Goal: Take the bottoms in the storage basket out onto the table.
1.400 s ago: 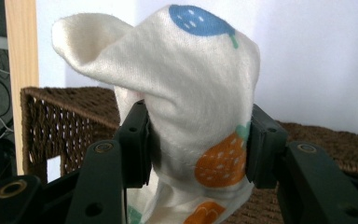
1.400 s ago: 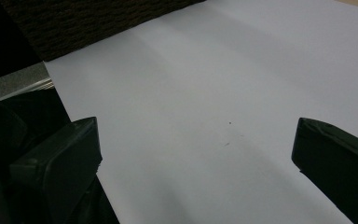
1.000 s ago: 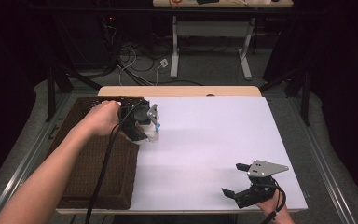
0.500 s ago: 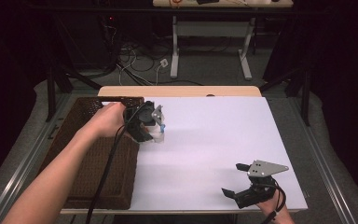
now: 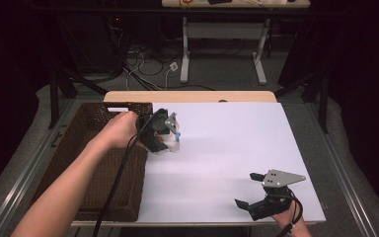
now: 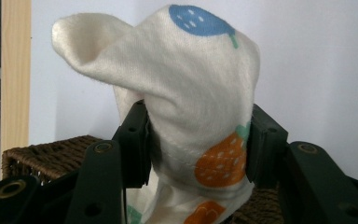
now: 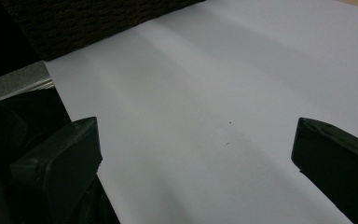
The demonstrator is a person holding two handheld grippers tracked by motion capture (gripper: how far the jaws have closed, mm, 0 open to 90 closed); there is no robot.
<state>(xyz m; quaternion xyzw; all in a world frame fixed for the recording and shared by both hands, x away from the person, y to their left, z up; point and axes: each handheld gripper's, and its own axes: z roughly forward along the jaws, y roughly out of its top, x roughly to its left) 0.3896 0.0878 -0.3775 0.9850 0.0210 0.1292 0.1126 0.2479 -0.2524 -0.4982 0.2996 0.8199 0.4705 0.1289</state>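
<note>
One sock [image 6: 191,107], cream with blue and orange fruit prints, is clenched in the left claw [image 6: 196,140], whose pads press on it from both sides. In the high view that left claw [image 5: 165,136] holds the sock [image 5: 171,144] left of the frame's centre, just beside the right rim of the one brown wicker basket [image 5: 98,187]. Nothing can be made out inside the basket. On the white desk [image 5: 237,143], the right claw [image 5: 250,190] sits released at the lower right, its jaws wide apart.
</note>
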